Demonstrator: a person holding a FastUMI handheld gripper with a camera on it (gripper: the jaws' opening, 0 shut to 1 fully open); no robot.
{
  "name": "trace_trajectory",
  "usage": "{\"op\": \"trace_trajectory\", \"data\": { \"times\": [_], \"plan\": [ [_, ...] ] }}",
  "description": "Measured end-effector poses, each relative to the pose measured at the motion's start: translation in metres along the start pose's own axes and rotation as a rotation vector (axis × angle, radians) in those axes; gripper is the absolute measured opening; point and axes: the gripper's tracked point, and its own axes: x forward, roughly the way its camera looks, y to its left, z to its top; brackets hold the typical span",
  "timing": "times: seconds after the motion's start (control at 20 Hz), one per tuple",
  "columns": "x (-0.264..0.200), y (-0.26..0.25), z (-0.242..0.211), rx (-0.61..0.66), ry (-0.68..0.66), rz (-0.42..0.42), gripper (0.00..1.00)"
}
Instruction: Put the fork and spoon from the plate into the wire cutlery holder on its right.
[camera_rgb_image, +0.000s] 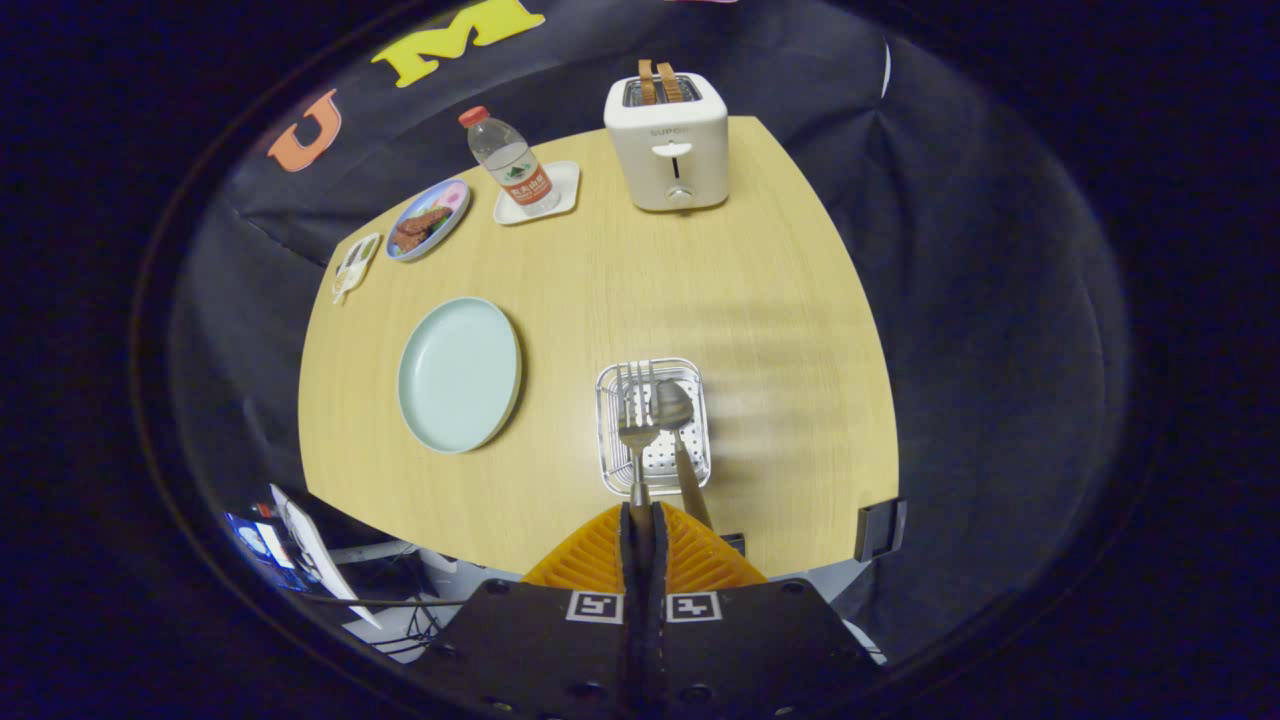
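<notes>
I look down from above on the wire cutlery holder (604, 440), which stands on the wooden table (740, 300) just ahead of my fingers. My gripper (641, 510) is shut on the handle of the fork (637, 428), whose tines point down into the holder. The spoon (674, 406) has its bowl inside the holder beside the fork. Its handle rises toward me and passes along the outside of my right finger (700, 555); I cannot tell whether it touches. The pale green plate (460, 375) lies left of the holder with nothing on it.
At the table's far edge stand a white toaster (668, 140) with two slices in it and a water bottle (510, 165) on a small white tray. A small plate of food (428, 220) and a little dish (356, 262) sit at the far left.
</notes>
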Motion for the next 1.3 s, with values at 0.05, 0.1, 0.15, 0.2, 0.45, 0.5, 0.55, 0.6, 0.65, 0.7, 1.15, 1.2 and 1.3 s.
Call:
{"op": "trace_trajectory", "data": {
  "times": [0.05,0.1,0.15,0.2,0.45,0.5,0.55,0.6,0.65,0.7,1.15,1.2,1.3],
  "plan": [
    [0.004,-0.001,-0.001,0.008,0.007,0.003,0.01],
    [0.007,0.000,0.001,0.019,0.013,0.011,0.01],
    [0.011,0.000,0.000,0.029,0.023,0.015,0.03],
    [0.015,-0.002,-0.002,0.038,0.036,0.010,0.03],
    [0.033,0.002,-0.003,0.077,0.061,0.023,0.03],
    [0.035,0.003,-0.003,0.081,0.060,0.026,0.07],
    [0.036,0.006,-0.002,0.086,0.053,0.035,0.07],
    [0.037,0.007,-0.001,0.087,0.046,0.032,0.10],
    [0.035,0.008,0.002,0.089,0.033,0.036,0.11],
    [0.034,0.010,0.006,0.087,0.014,0.041,0.20],
    [-0.031,0.045,0.064,-0.005,-0.396,0.057,0.95],
    [-0.045,0.051,0.073,-0.018,-0.456,0.062,0.96],
    [-0.079,0.063,0.089,-0.047,-0.582,0.066,0.96]
  ]
}}
